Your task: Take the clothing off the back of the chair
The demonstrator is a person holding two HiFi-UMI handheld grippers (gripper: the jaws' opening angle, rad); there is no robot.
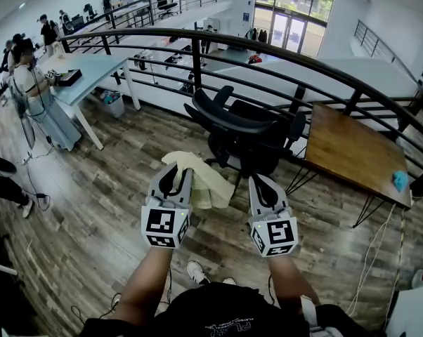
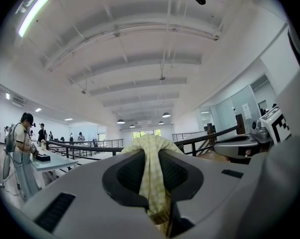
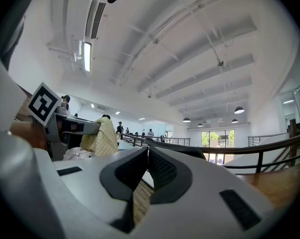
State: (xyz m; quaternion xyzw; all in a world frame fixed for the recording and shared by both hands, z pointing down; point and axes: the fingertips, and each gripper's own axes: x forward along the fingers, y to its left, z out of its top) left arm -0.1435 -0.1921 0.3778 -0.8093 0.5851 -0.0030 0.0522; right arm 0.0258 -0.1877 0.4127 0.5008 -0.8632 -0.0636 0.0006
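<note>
A pale yellow checked garment (image 1: 201, 180) hangs from my left gripper (image 1: 178, 170), clear of the black office chair (image 1: 243, 128) just beyond it. In the left gripper view the cloth (image 2: 152, 163) is pinched between the jaws of the left gripper (image 2: 152, 156) and bunches over their tips. My right gripper (image 1: 260, 180) is held level beside the left one, in front of the chair's seat, its jaws together with nothing in them. From the right gripper view (image 3: 147, 153) the garment (image 3: 102, 136) dangles at the left, and the chair's back (image 3: 190, 152) curves just ahead.
A black curved railing (image 1: 324, 69) runs behind the chair. A wooden table (image 1: 352, 149) with a blue object (image 1: 400, 180) stands at the right. A person (image 1: 36, 93) stands by a white table (image 1: 92, 72) at the far left. Wood floor (image 1: 92, 209) lies underfoot.
</note>
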